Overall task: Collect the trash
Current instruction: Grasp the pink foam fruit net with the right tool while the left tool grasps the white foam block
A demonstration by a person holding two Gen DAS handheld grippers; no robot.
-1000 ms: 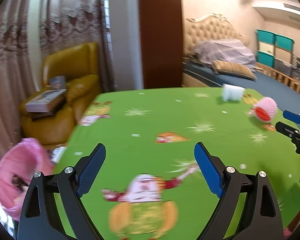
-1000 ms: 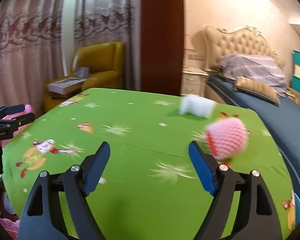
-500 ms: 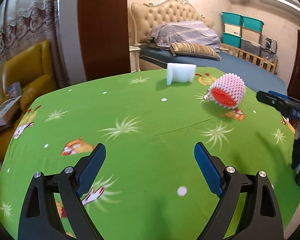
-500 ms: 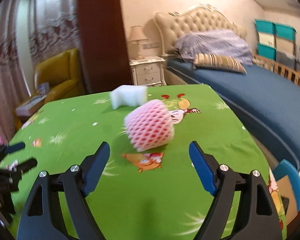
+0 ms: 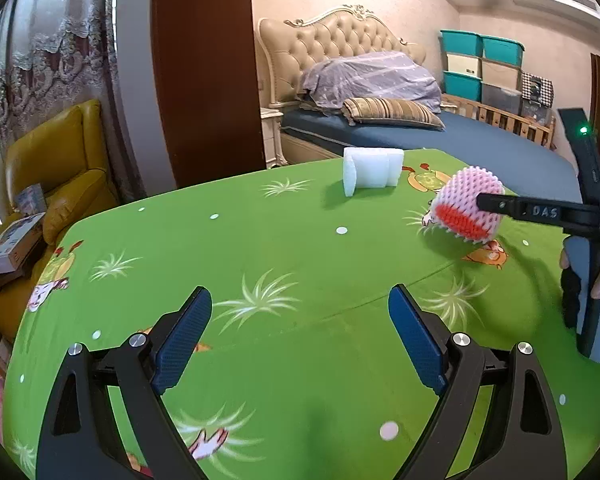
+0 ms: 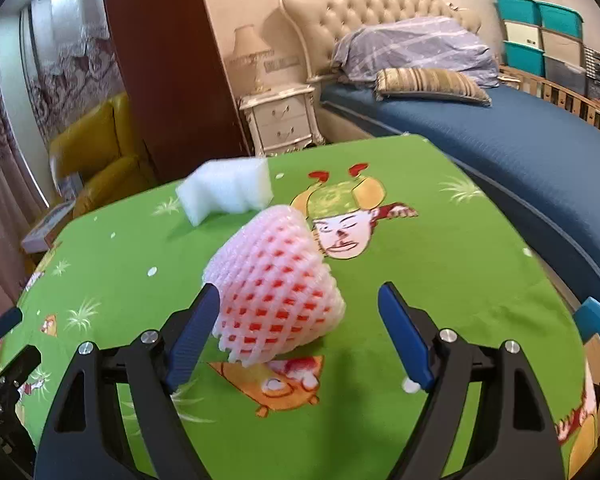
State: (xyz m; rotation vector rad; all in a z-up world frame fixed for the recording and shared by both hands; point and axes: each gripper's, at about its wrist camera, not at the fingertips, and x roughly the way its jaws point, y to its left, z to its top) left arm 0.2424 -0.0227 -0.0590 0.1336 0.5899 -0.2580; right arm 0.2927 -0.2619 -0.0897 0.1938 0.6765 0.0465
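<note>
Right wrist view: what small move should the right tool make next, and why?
Probably ease forward a little, then close. The pink foam net lies on the green tablecloth just ahead of the right tool, near its left pad but not yet fully between the open jaws. The white foam block sits farther back.

The left gripper (image 5: 300, 340) stood wide apart, tilted downward. At its three o'clock, the right gripper (image 6: 300, 334) gaped likewise, gripping nothing.

Tufted bed (image 5: 380, 92) — yellow armchair (image 5: 56, 168)
</note>
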